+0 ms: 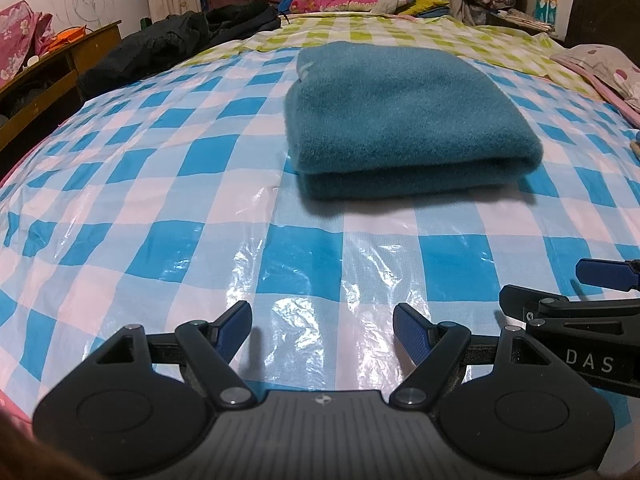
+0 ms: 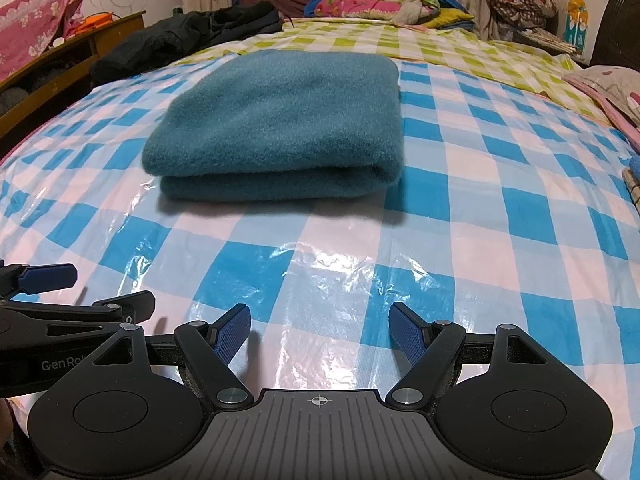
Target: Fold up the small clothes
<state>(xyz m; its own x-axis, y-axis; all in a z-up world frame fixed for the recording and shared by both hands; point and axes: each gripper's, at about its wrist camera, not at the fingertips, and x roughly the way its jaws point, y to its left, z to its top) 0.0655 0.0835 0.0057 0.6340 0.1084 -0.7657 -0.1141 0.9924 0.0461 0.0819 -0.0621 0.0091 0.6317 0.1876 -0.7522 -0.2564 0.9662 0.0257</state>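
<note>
Hovering wide-jawed and empty near the bed's front edge, the left gripper and right gripper face a teal fleece garment already folded mid-sheet on the checked plastic sheet, suggesting 1 final fold or removal.

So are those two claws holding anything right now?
No, nothing is held. The left claw and right claw are both open and empty above the checked cover, short of the folded teal cloth.
</note>
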